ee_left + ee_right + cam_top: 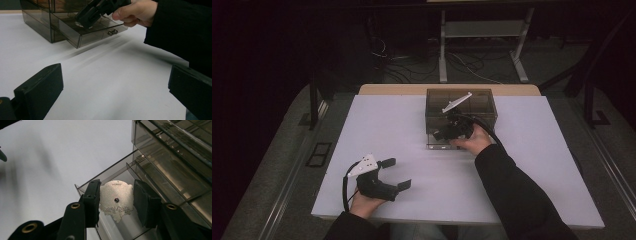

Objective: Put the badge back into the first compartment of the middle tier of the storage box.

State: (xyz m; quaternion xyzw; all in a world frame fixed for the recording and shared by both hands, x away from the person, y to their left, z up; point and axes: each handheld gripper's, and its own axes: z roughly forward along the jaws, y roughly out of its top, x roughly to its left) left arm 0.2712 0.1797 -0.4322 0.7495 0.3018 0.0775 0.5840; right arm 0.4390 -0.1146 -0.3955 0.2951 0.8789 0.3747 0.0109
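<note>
A smoky see-through drawer box [482,102] stands at the back middle of the white table [387,125]. Its bottom drawer [82,37] is pulled out. My right gripper [117,203] reaches down into that drawer [112,173], and its jaws press both sides of a silver badge [116,195] with engraved lettering. From above, the right gripper [446,131] sits at the box's front. My left gripper [395,173] rests near the table's front left, its jaws wide open with nothing between them. In its own view the left gripper [116,80] faces the drawer and the right gripper [92,15].
The drawer has a small metal handle [113,32] on its front. Upper compartments of the box [175,150] rise right beside the right gripper. A dark sleeve [517,195] crosses the table's right front. Table legs and cables [472,60] lie on the floor beyond.
</note>
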